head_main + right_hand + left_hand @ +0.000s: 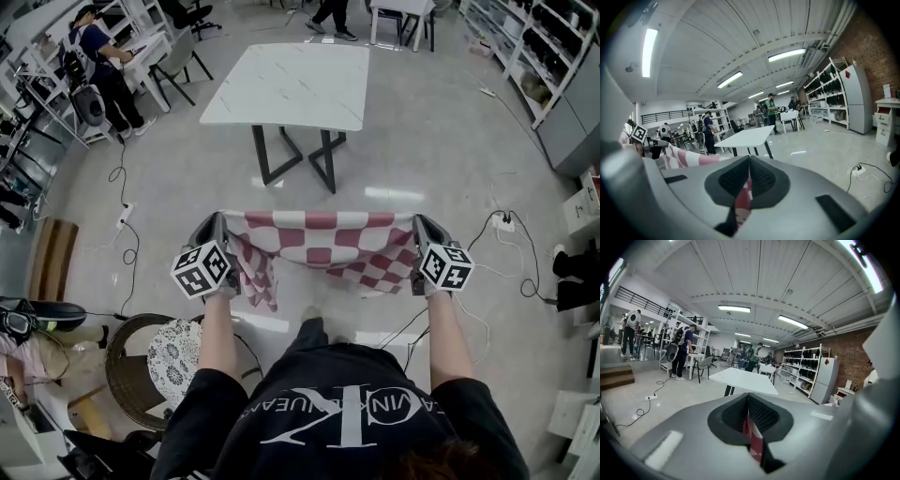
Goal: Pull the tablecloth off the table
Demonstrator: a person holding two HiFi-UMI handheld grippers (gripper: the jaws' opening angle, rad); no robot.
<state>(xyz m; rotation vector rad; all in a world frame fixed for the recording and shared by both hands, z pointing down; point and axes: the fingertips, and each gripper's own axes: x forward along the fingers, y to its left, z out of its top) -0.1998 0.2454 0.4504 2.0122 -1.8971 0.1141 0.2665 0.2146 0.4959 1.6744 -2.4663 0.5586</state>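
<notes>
- The red-and-white checked tablecloth point(319, 242) is hanging stretched between the two tools, well clear of the bench point(291, 84) and on the person's side of it. The pale marbled benchtop is lying bare.
- The left tool point(221, 230) is pinching one upper corner of the cloth. In its own view the jaws are pressed together, with a strip of red and white caught between the pads.
- The right tool point(419, 230) is doing the same at the other corner, jaws tight on the fabric.
- To my eye the pull itself is as good as finished, since no part of the cloth is touching the bench.
- The end by the left tool is drooping in a bunched fold, lower than the rest. Holding both tools level and well apart should keep the cloth taut and off the floor point(422, 159).
- Both pinches are sitting right at the corners, so I would avoid any jerk that could slip the fabric out.
- A power strip point(504, 223) with trailing cable is lying on the floor on the person's side of the bench, so any step away from the bench wants care.
</notes>
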